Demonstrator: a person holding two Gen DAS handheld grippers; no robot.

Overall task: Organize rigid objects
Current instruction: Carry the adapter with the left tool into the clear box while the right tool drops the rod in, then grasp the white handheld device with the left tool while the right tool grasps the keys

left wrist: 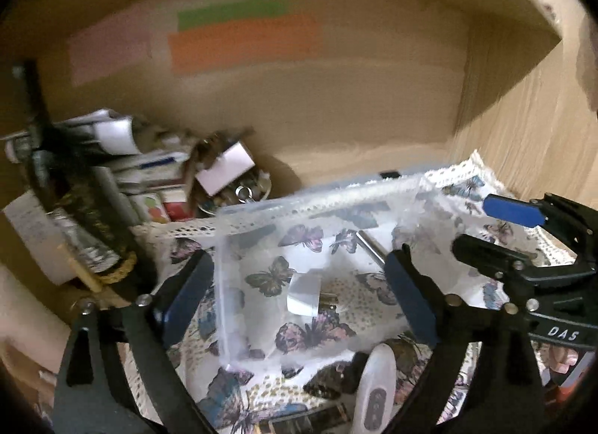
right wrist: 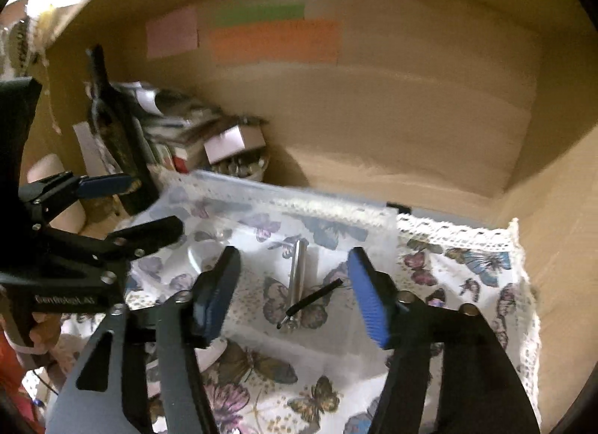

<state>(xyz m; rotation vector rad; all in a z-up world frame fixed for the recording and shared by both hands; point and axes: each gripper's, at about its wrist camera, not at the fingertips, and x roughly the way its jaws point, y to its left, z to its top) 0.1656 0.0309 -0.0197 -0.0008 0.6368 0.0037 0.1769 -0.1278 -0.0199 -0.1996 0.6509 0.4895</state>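
Nearest me, a white remote (left wrist: 375, 393) lies on the butterfly cloth (right wrist: 467, 273). Both my grippers, left (left wrist: 299, 297) and right (right wrist: 293, 294), hang wide apart, empty, above the clear bin (left wrist: 261, 209) holding a metal rod (right wrist: 297, 277); clutter crowds its left edge.

Dim wooden alcove (left wrist: 336, 105), butterfly cloth (right wrist: 467, 265)

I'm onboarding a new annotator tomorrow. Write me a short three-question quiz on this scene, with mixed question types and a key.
1. True or false: the left gripper is shut on the white remote-shaped device.
2. Multiple choice: the shiny metal rod lies A) inside the clear plastic bin, B) on the pile of small boxes, C) between the right gripper's fingers, clamped.
3. Fill in: the cloth under the bin is printed with ____.

Key: 1 false; 2 A; 3 butterflies, as on the butterfly-print cloth.
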